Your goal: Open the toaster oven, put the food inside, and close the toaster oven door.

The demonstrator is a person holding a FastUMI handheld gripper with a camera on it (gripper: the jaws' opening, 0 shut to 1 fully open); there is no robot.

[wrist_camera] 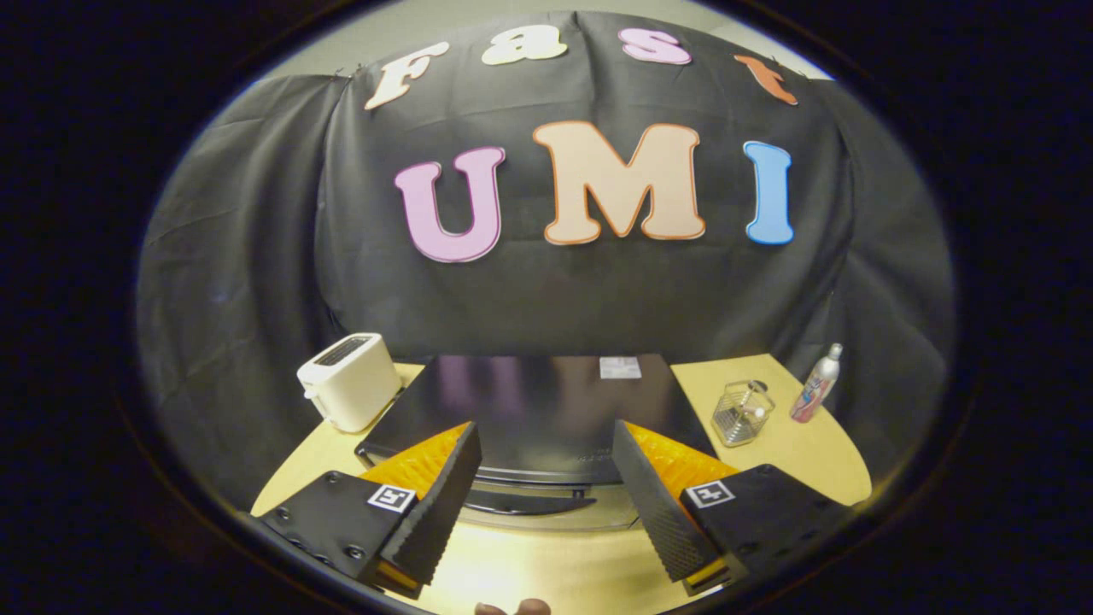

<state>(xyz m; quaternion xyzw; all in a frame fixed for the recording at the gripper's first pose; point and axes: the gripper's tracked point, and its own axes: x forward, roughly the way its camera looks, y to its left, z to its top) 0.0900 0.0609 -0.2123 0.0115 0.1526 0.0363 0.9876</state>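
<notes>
Two black ribbed fingers (444,504) of the one gripper (542,436) stand spread wide apart with nothing between them but air, each with an orange backing and a small square marker on its mount. Just ahead of them, and partly framed by the gap, sits one toaster oven (534,410), a low black box seen from above; its glossy top reflects the wall, a single pale sticker (620,367) lies near its back edge, and its front handle (529,504) shows below the top edge, with the door apparently closed. To the left of the oven, touching or just beside its corner, stands one white pop-up toaster (350,380). To the right, apart from the oven, are one small wire basket (741,414) with something pale in it and, just beyond that, one spray bottle (817,384) standing upright near the table's far right edge. All rest on a light wooden table (794,461) with a rounded edge, which carries bare wood in front of the oven and between the fingers. Black cloth (256,256) hangs behind and around the table as the booth's wall. Fingertips of a hand (512,608) peek in below the gripper.
</notes>
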